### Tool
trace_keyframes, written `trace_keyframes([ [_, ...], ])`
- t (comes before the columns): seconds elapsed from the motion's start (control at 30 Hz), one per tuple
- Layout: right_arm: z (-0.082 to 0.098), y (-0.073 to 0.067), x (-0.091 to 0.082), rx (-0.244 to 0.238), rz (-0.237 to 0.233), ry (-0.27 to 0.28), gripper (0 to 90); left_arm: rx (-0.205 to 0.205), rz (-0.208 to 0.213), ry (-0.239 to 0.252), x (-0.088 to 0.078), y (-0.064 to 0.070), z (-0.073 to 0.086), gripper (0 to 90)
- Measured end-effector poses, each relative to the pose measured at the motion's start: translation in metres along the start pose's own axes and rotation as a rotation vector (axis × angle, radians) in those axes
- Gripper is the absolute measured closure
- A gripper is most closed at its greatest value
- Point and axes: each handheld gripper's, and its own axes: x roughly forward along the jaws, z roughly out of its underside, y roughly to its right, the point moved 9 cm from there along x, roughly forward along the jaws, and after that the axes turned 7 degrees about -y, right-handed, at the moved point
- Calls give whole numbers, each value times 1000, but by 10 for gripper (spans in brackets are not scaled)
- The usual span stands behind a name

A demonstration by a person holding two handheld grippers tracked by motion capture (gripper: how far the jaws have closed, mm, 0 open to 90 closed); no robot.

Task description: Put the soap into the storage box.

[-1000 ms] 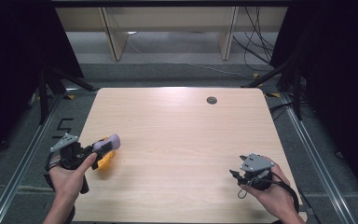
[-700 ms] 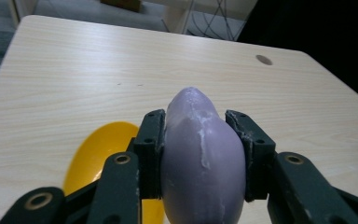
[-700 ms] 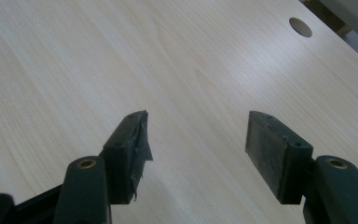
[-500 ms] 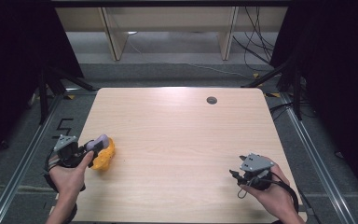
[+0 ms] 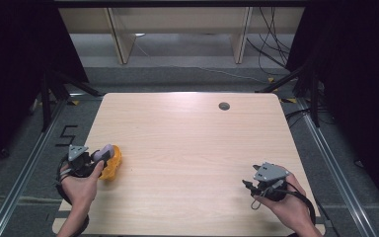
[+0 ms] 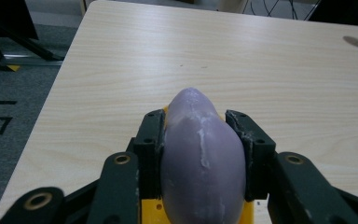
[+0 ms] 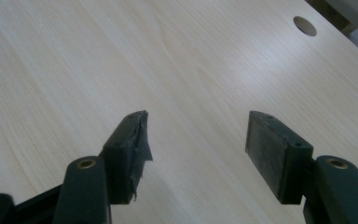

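Note:
My left gripper (image 5: pixel 104 155) is near the table's left edge, shut on a smooth purple egg-shaped thing (image 5: pixel 103 150). In the left gripper view both black pads (image 6: pixel 150 140) press against the sides of this purple thing (image 6: pixel 200 163). An orange-yellow piece (image 5: pixel 112 166) sits under the purple thing, and its yellow base (image 6: pixel 151 211) shows between the jaws. I cannot tell whether it touches the wood. My right gripper (image 5: pixel 247 185) is at the front right, low over the table. This right gripper (image 7: pixel 196 140) is open with only bare wood between its pads.
The light wooden table (image 5: pixel 187 143) has a round cable hole (image 5: pixel 224 105) near its far edge. Dark stands and cables lie on the floor around it. A pale shelf unit (image 5: pixel 177 29) stands behind.
My left hand has sunk toward the table and shifted slightly left, with the purple and yellow thing still in its grip. The right hand has stayed in place.

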Motion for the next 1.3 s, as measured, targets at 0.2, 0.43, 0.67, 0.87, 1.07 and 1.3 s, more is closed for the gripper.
trace_keyframes([
  [0.2,0,-2,0,8,-3,-3,396,26,-15,-16,9,4,7,584],
  [0.43,-1,-2,0,-4,-5,-1,395,43,-16,-13,11,6,8,582],
  [0.67,-1,-5,0,-1,-14,-7,393,79,-16,-68,8,7,19,582],
  [0.87,-1,-7,0,6,-20,-10,390,108,-25,-122,4,6,27,554],
  [1.07,-1,-8,0,8,-25,-11,387,89,20,-47,-18,5,19,365],
  [1.3,-1,-6,-2,-5,-16,7,388,88,46,80,-62,7,55,311],
])
